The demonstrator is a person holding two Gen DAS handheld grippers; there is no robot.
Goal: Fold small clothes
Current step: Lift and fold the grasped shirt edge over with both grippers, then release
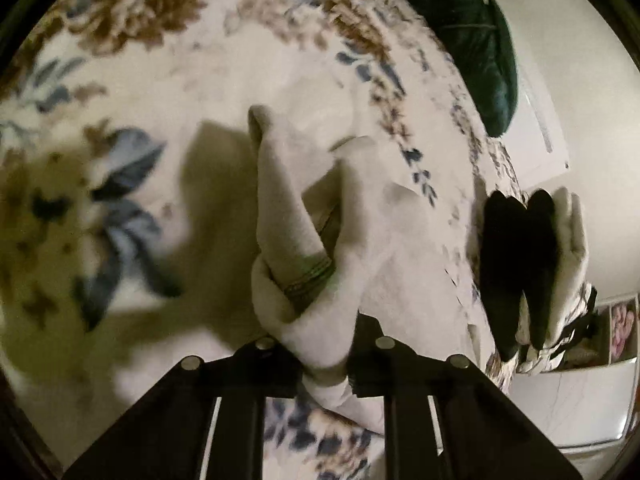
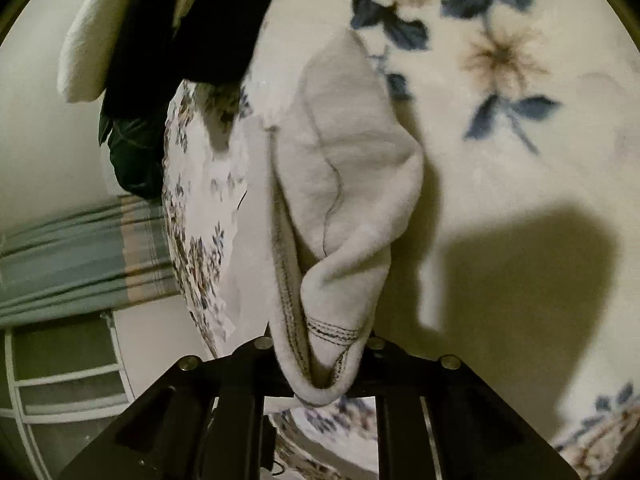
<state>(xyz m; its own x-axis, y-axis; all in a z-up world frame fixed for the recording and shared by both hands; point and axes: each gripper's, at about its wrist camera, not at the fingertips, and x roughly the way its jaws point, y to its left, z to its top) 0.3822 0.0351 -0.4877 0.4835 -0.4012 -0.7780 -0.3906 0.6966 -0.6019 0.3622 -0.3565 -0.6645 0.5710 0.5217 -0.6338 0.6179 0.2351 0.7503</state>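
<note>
A small cream-white fleece garment (image 1: 320, 208) with stitched hems hangs over a floral blanket (image 1: 120, 120). My left gripper (image 1: 324, 364) is shut on one bunched end of it, held above the blanket. My right gripper (image 2: 324, 372) is shut on another hemmed end of the same garment (image 2: 344, 184), which drapes away from the jaws. A small pile of dark and white clothes (image 1: 528, 264) lies at the blanket's right edge; it also shows at the top left of the right wrist view (image 2: 192, 20).
The floral blanket (image 2: 520, 200) covers a bed. A dark green cushion (image 1: 472, 40) lies at its far edge. A striped blue cloth (image 2: 80, 252) and a white rack (image 2: 60, 380) stand beside the bed. Pale floor (image 1: 560, 400) lies below.
</note>
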